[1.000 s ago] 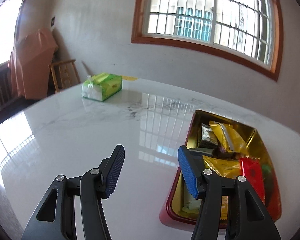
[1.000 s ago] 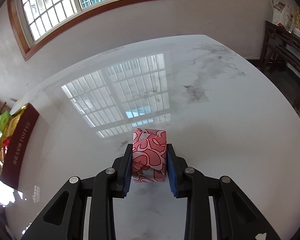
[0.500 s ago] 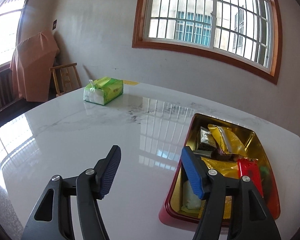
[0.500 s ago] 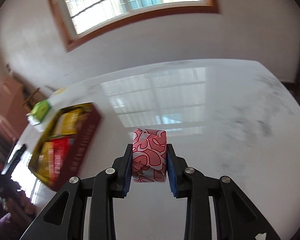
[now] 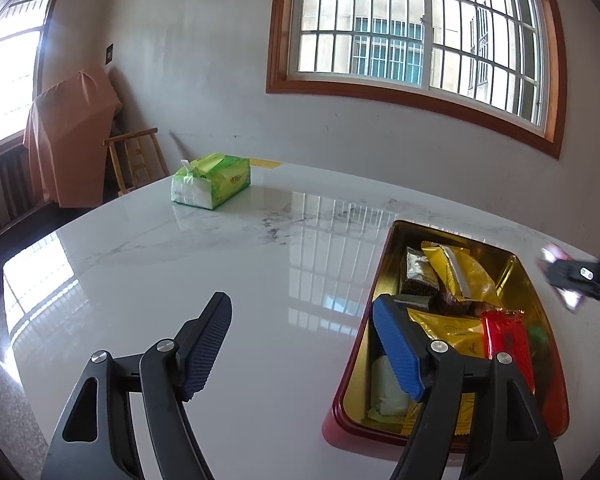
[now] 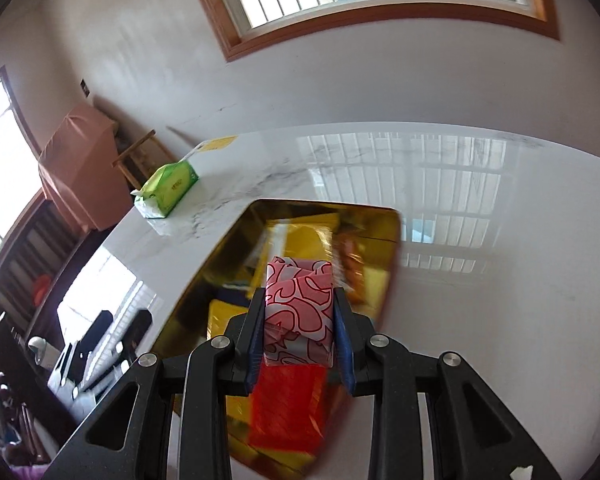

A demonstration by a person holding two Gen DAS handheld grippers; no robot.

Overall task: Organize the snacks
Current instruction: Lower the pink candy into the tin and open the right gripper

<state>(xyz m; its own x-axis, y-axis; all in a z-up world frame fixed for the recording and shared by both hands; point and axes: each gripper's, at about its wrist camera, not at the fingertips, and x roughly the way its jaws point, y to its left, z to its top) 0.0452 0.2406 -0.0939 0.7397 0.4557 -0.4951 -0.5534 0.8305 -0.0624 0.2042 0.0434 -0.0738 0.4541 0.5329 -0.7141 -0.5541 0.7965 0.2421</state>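
Note:
A gold-lined tin with a dark red outside point(image 5: 384, 256) lies on the white marble table, holding several snack packets, yellow point(image 5: 458, 266), red point(image 5: 506, 340) and dark. My left gripper point(image 5: 302, 338) hovers by the tin's near left edge, its jaws opening with nothing between them. In the right wrist view my right gripper point(image 6: 299, 334) is shut on a pink snack pack with red heart outlines point(image 6: 299, 314) and hangs above the tin point(image 6: 236, 232). The right gripper point(image 5: 580, 278) also shows blurred at the left view's right edge.
A green tissue pack point(image 5: 210, 180) lies at the table's far left corner. Behind it stand a wooden chair point(image 5: 134, 160) and furniture under a pink cloth point(image 5: 70, 140). A barred window fills the far wall. The table stretches wide to the right of the tin point(image 6: 500, 260).
My right gripper swept left with the pink pack, from over bare table to above the tin. My left gripper's jaws spread wider and stayed in place.

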